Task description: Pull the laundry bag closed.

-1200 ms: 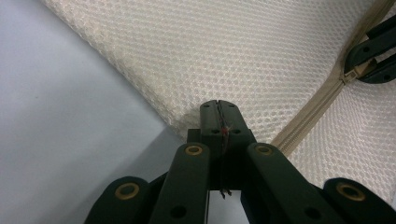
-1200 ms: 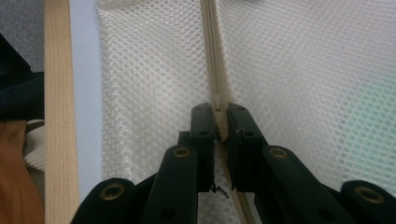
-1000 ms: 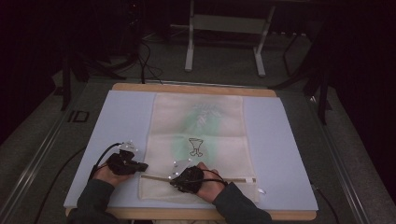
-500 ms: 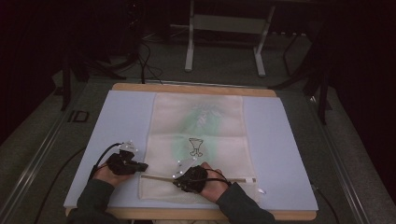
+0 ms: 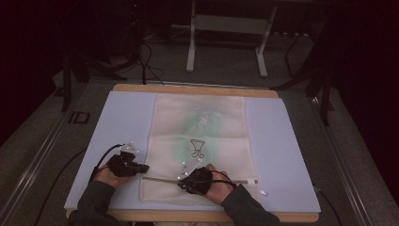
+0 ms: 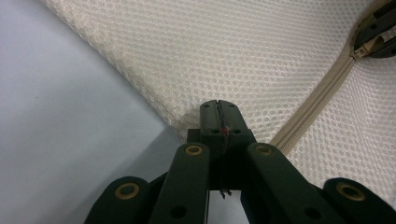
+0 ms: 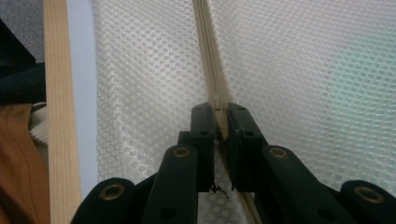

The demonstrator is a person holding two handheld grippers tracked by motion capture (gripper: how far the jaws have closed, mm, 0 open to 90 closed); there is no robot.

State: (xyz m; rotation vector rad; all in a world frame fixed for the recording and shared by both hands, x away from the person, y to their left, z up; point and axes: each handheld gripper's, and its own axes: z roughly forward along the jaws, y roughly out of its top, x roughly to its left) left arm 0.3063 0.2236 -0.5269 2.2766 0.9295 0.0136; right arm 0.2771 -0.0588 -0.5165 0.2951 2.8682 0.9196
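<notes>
Two grippers we see shut: left gripper [image 6: 218, 122] pinching mesh laundry bag [image 5: 202, 141] edge, right gripper [image 7: 218, 122] clamping zipper [image 7: 208, 56], probably its slider; blue mat [image 5: 122, 117] beneath.

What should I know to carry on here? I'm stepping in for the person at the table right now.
Left claw: shut on the left edge of the cream mesh zip bag, pinning it.
Right claw: shut on the bag's beige zipper, apparently at the slider.
The bag lies flat on the pale blue mat, zipper running across its near end.
Done: both grips set.
Left: probably draw the slider along the zipper while the left claw holds the bag. How far it has run is hard to tell.
</notes>
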